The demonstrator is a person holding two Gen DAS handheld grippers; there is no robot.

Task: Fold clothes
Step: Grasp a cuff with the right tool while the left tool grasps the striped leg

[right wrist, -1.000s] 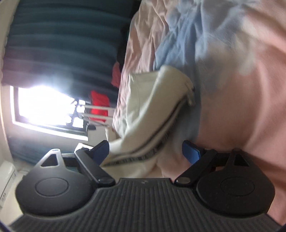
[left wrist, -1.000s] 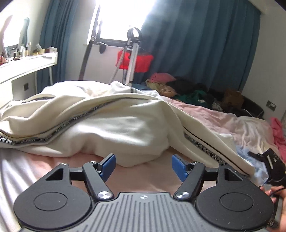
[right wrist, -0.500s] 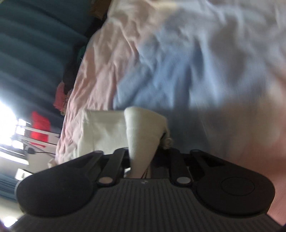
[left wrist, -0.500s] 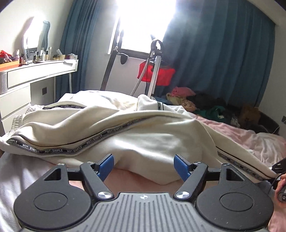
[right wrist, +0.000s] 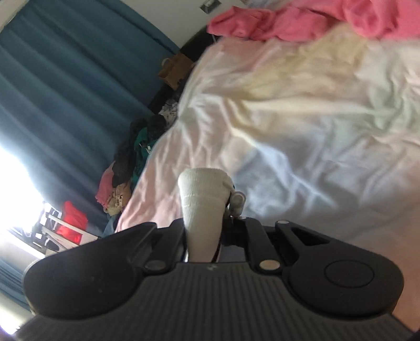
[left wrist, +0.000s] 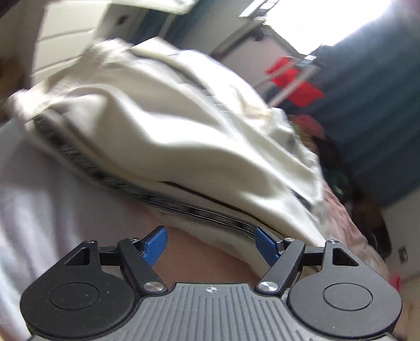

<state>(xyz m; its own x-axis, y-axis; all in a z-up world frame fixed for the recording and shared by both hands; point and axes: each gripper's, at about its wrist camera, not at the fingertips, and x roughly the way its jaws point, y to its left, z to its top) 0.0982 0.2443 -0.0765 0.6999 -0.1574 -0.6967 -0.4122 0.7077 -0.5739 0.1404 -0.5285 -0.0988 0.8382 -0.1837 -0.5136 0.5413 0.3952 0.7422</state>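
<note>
The left claw (left wrist: 211,241) is wide open, and its blue fingertips (left wrist: 155,242) hold nothing. Just past them, a big cream garment with a black striped band (left wrist: 162,131) lies in a heap on the bed with the pale pink sheet (right wrist: 328,131). The right claw (right wrist: 203,230) is squeezed tight on a ribbed end of the cream cloth. A bright pink cloth (right wrist: 302,18) lies at the bed's far edge.
</note>
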